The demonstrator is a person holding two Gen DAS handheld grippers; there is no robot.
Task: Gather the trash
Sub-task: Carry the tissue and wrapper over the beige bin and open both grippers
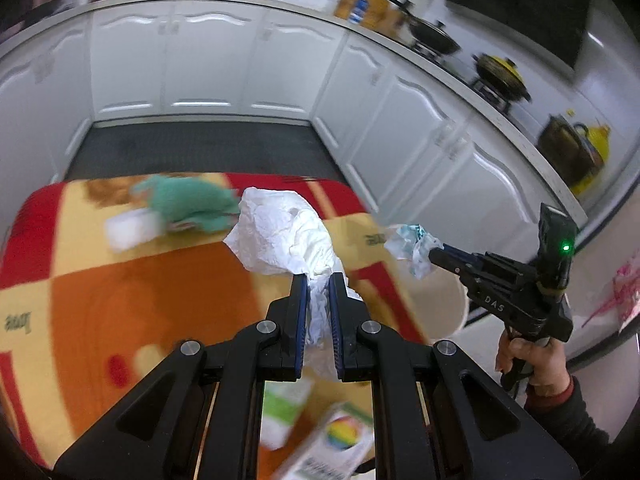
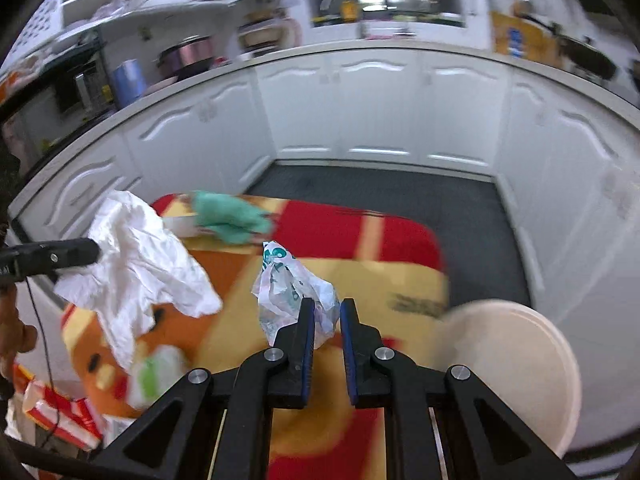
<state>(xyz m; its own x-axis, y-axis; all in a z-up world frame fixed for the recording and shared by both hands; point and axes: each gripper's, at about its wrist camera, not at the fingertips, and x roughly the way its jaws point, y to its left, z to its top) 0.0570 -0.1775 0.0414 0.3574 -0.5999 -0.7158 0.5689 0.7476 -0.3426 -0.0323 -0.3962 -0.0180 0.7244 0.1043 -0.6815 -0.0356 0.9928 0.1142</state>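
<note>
two pieces of trash are up off the table, one in each set of tongs. the left gripper (image 1: pixel 318 280) is clamped on a crumpled white tissue (image 1: pixel 280 232), which billows above the jaws; it looks feather-light, soft and easily torn, so a pinch on the bunched lower part seems safest. the right gripper (image 2: pixel 325 308) is closed narrow on a thin crinkly plastic wrapper (image 2: pixel 288 292) with green print, light and probably slippery, caught by one edge. both hang over the orange, red and yellow fleecy tablecloth (image 1: pixel 140 300). a smooth cream round bin (image 2: pixel 516 352) sits just beside the table edge. a fuzzy green cloth (image 1: pixel 188 204) lies farther back, apart.
</note>
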